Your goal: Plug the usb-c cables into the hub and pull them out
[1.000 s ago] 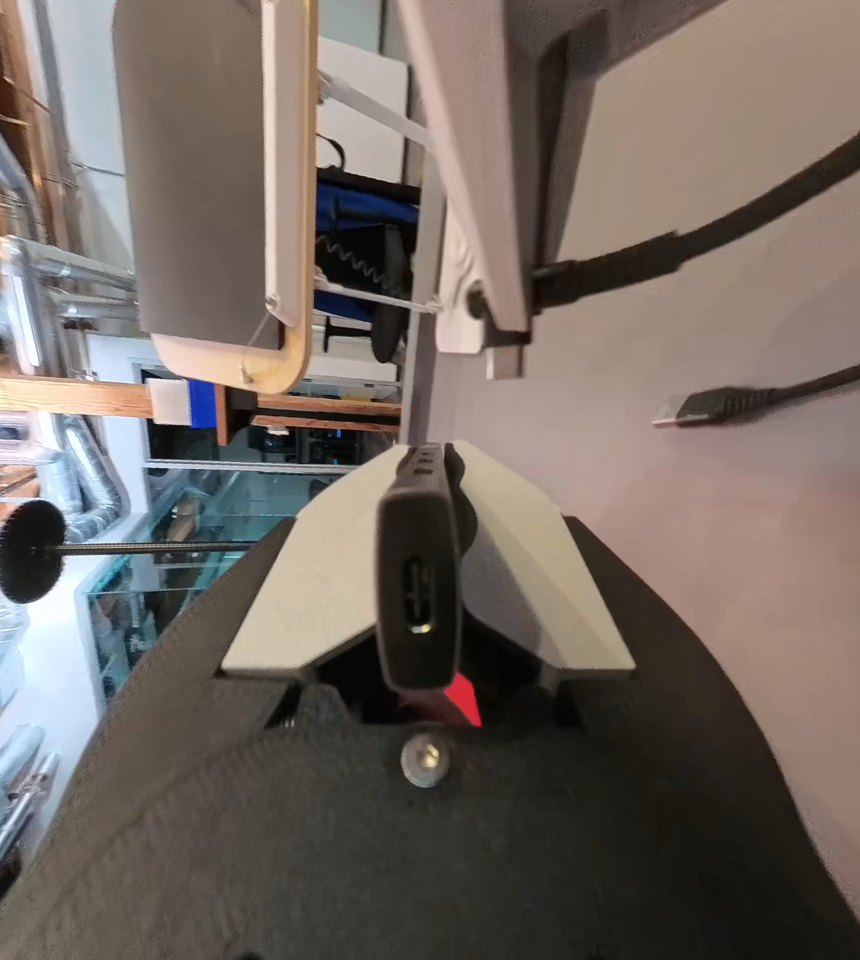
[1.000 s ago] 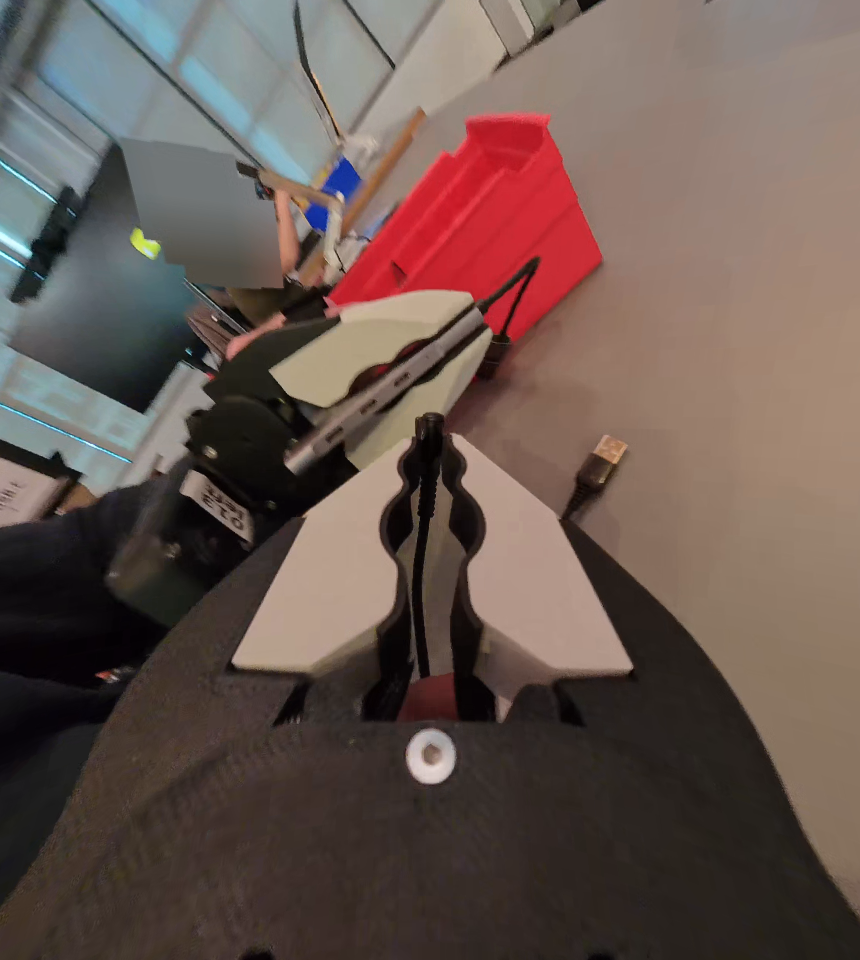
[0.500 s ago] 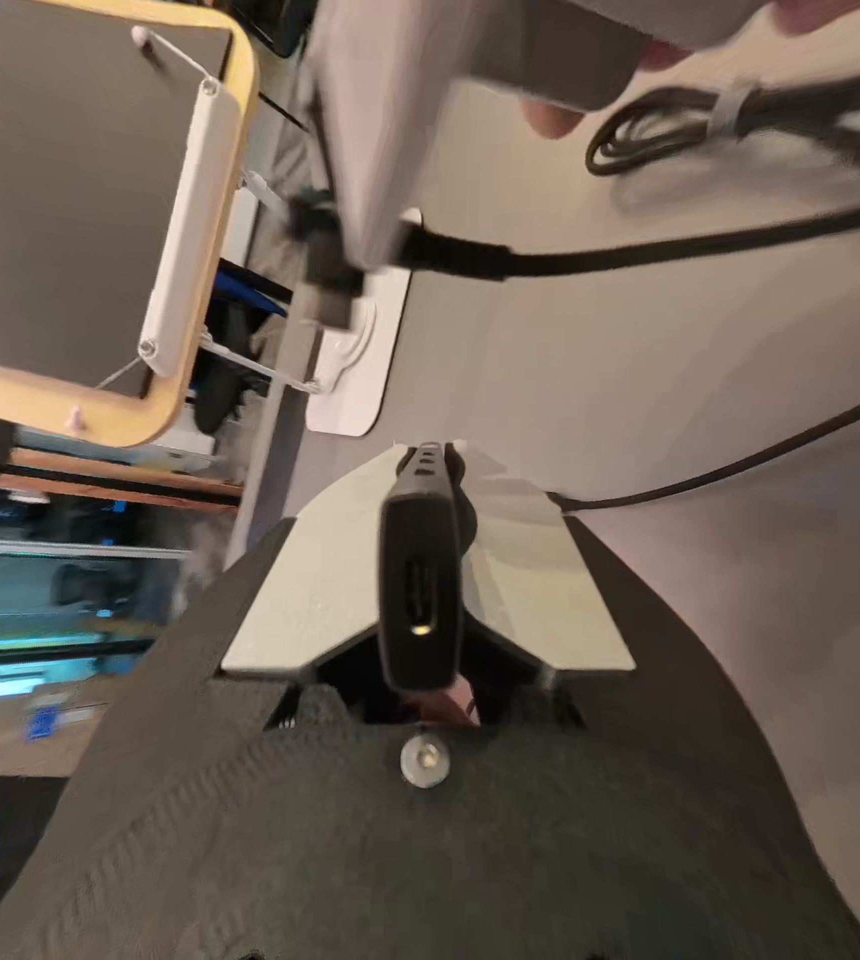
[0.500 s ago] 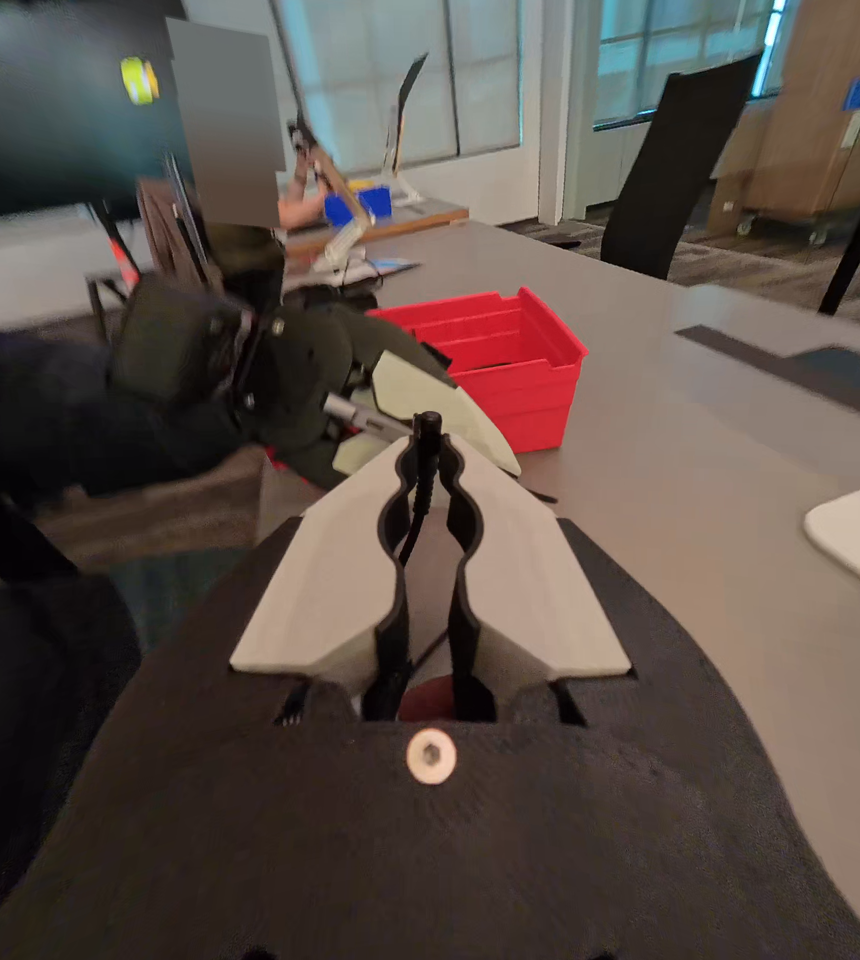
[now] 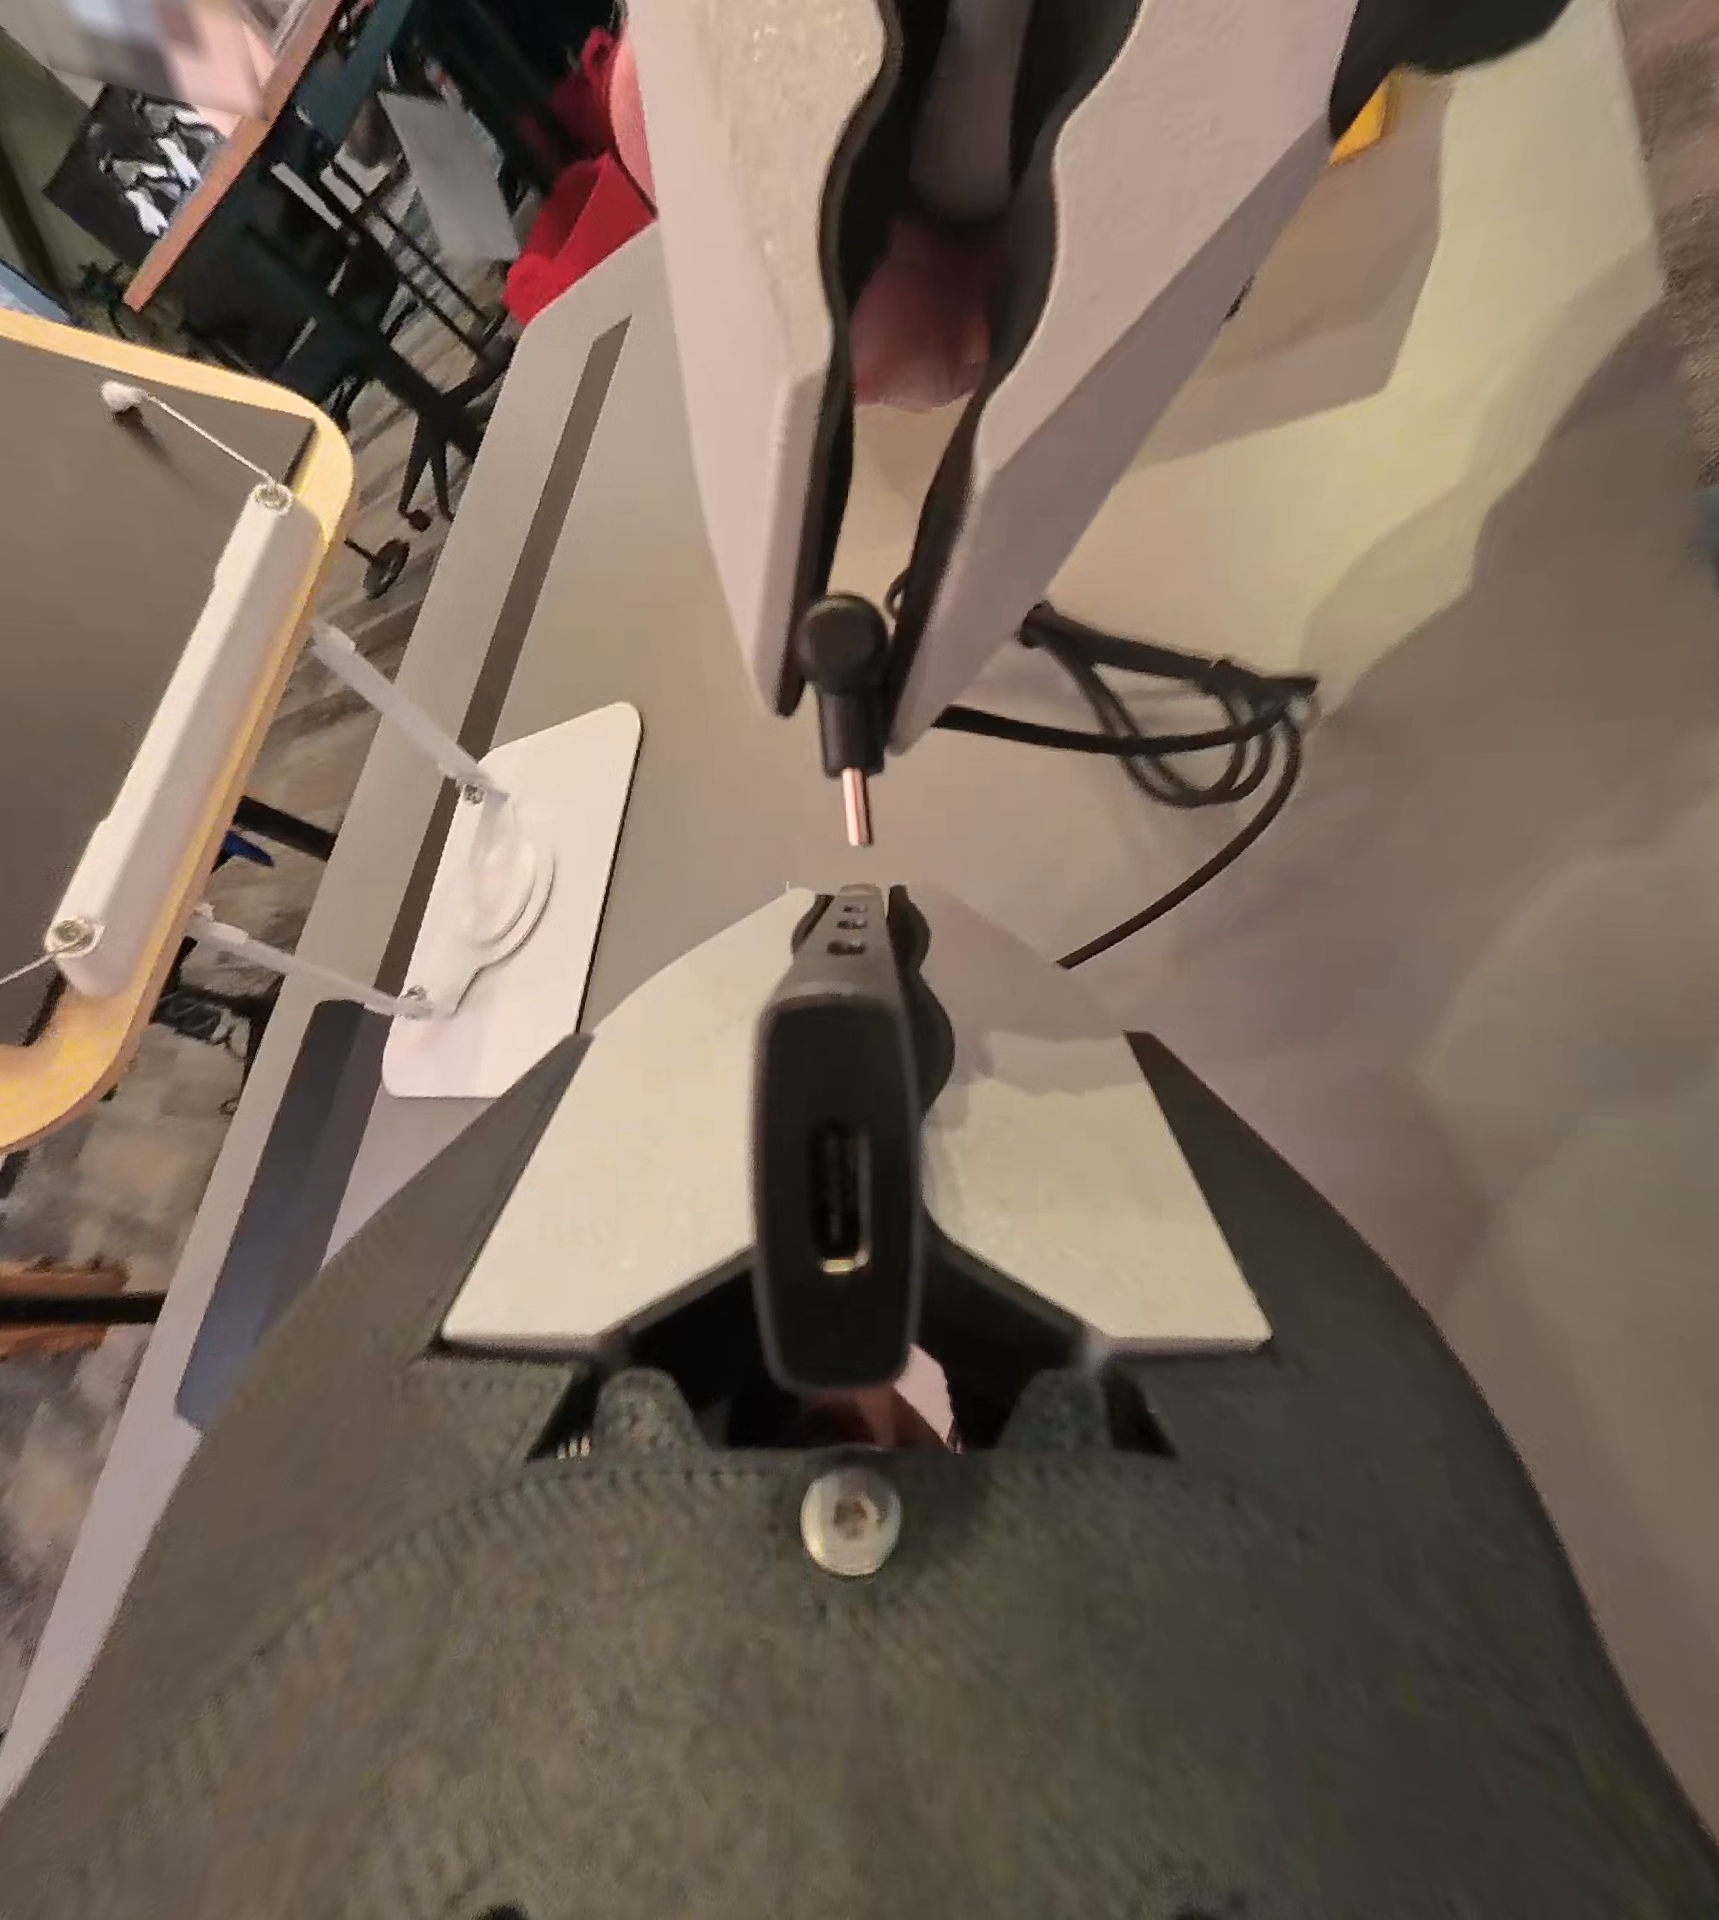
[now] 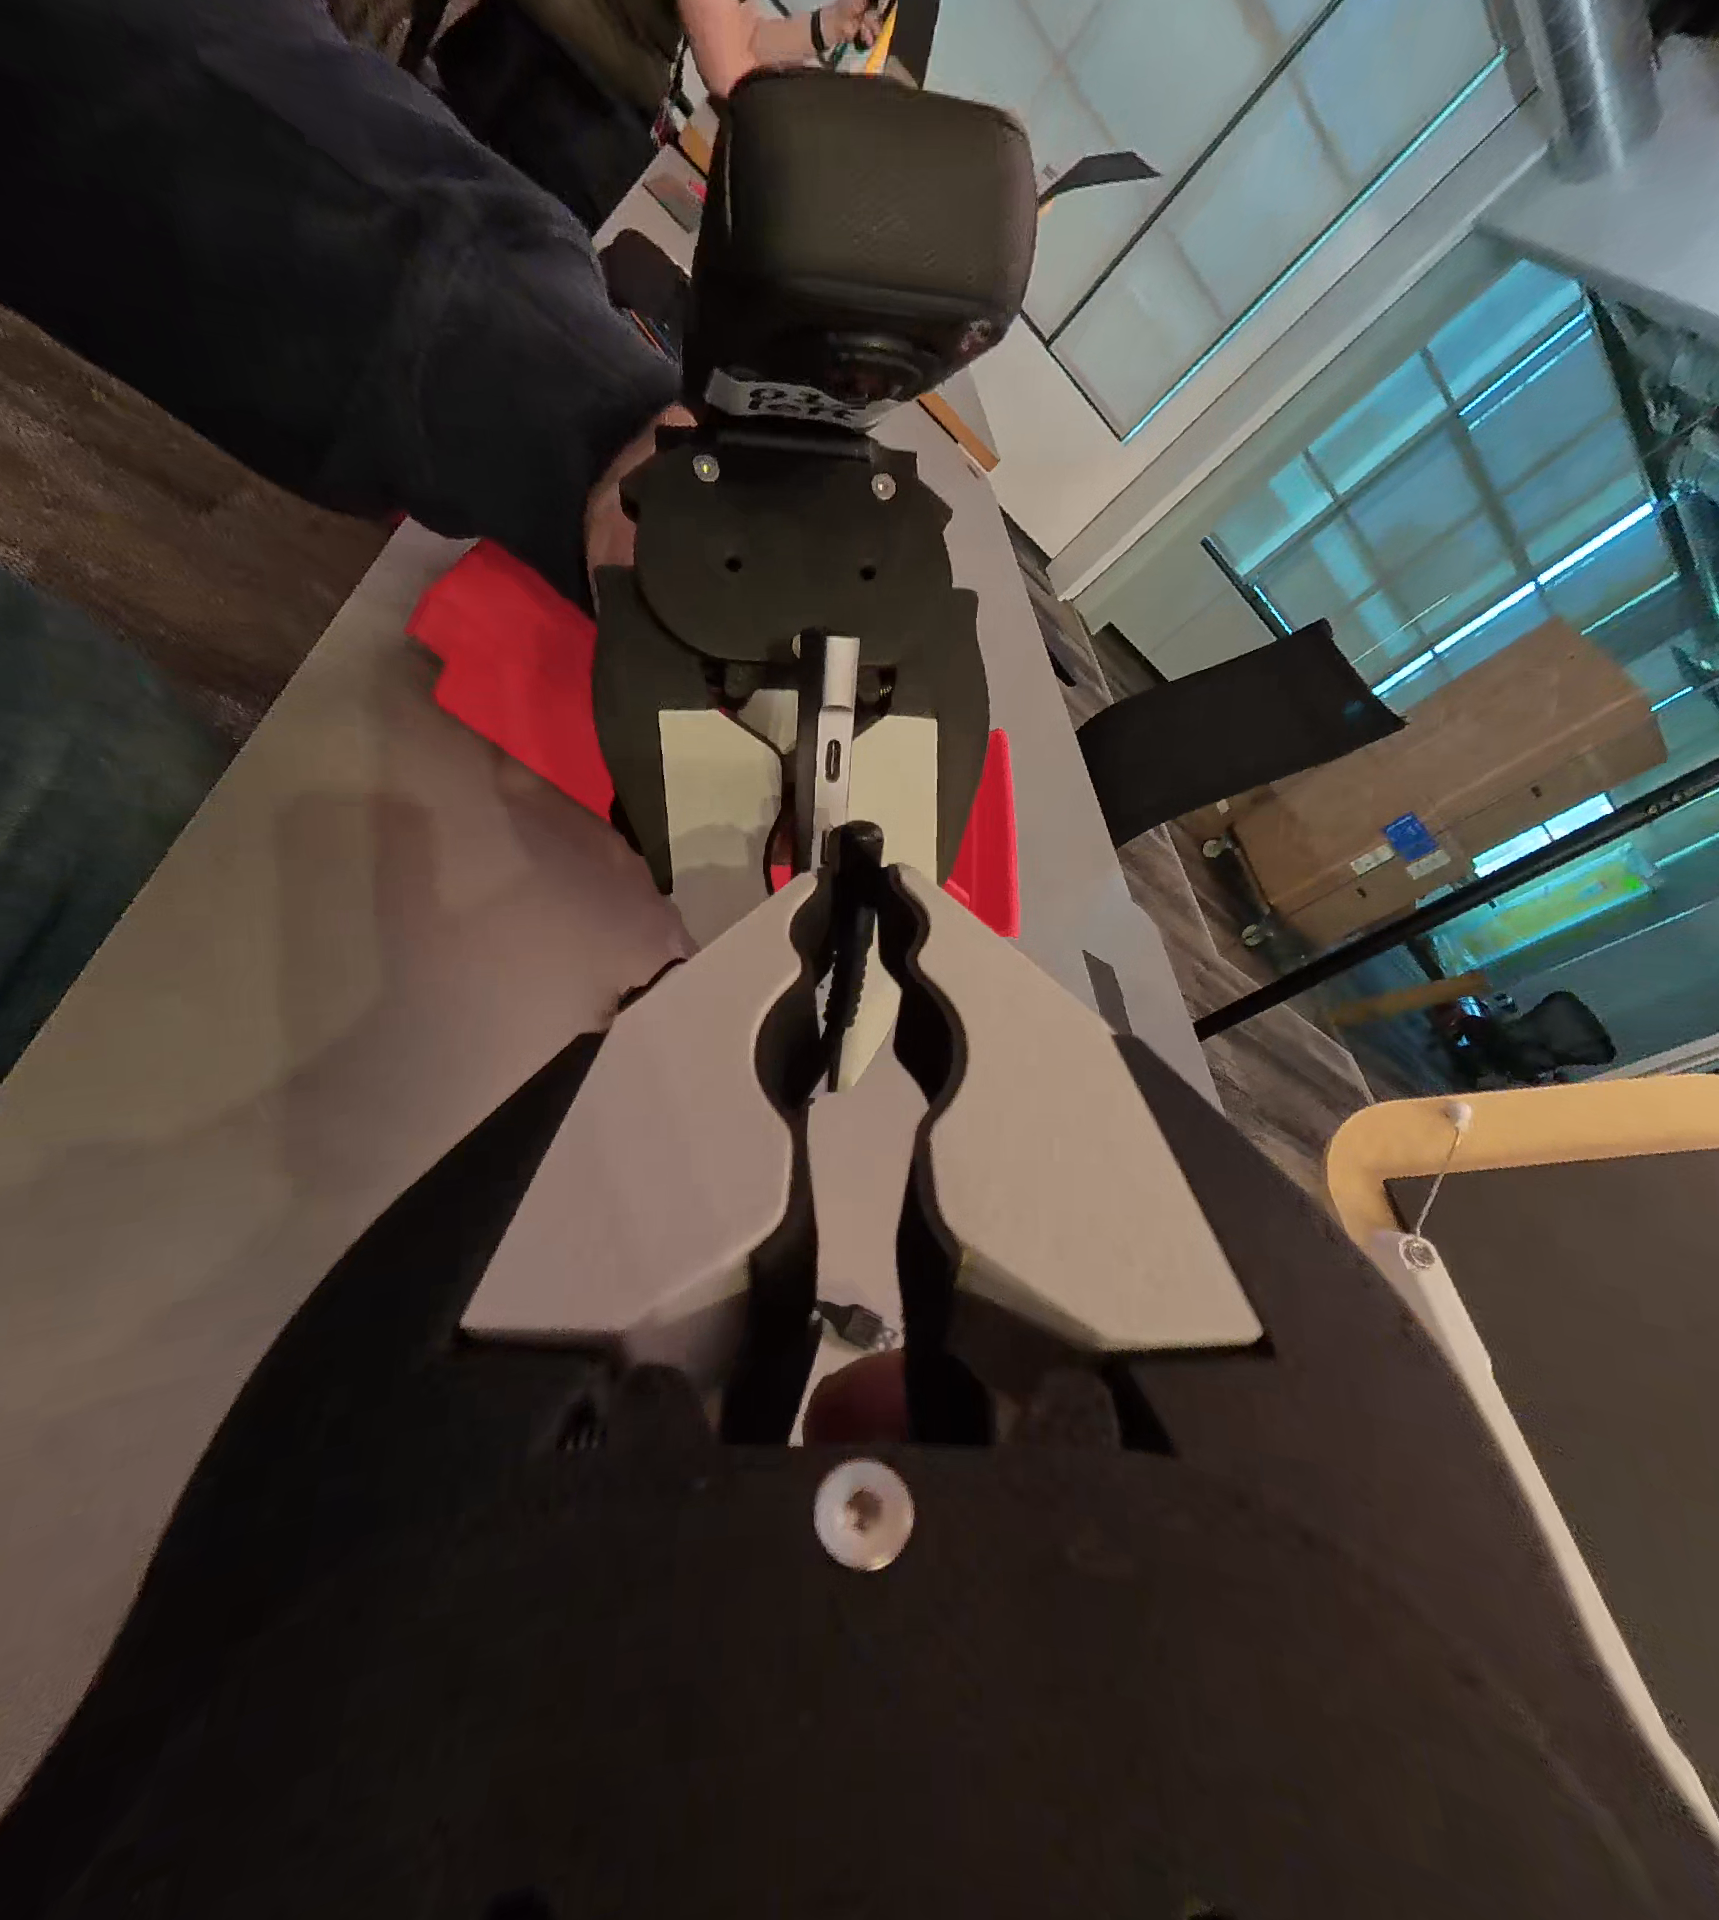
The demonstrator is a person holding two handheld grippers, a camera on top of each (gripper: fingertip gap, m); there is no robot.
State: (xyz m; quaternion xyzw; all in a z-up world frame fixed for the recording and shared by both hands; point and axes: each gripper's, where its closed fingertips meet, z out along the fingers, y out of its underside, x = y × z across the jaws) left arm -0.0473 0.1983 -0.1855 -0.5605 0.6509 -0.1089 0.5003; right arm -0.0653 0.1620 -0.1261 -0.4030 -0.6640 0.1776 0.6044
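Left wrist view: dark slim hub (image 5: 834, 1153), usb-c plug (image 5: 853, 750) just beyond, unplugged

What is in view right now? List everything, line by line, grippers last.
hub: one, dark grey, clamped edge-on in the left gripper, ports facing the plug.
USB-C cable: one, black, plug in the right gripper, tip just short of the hub, not inserted.
cable coil: one, black, on the table behind the right gripper.
bin: one, red, on the table behind the left gripper.
stand: one, white base on the table, holding a wood-framed dark panel.
table: one, grey.
chair: one, black, beyond the table.
sleeve: one, dark.
left gripper: shut on the hub.
right gripper: shut on the cable.
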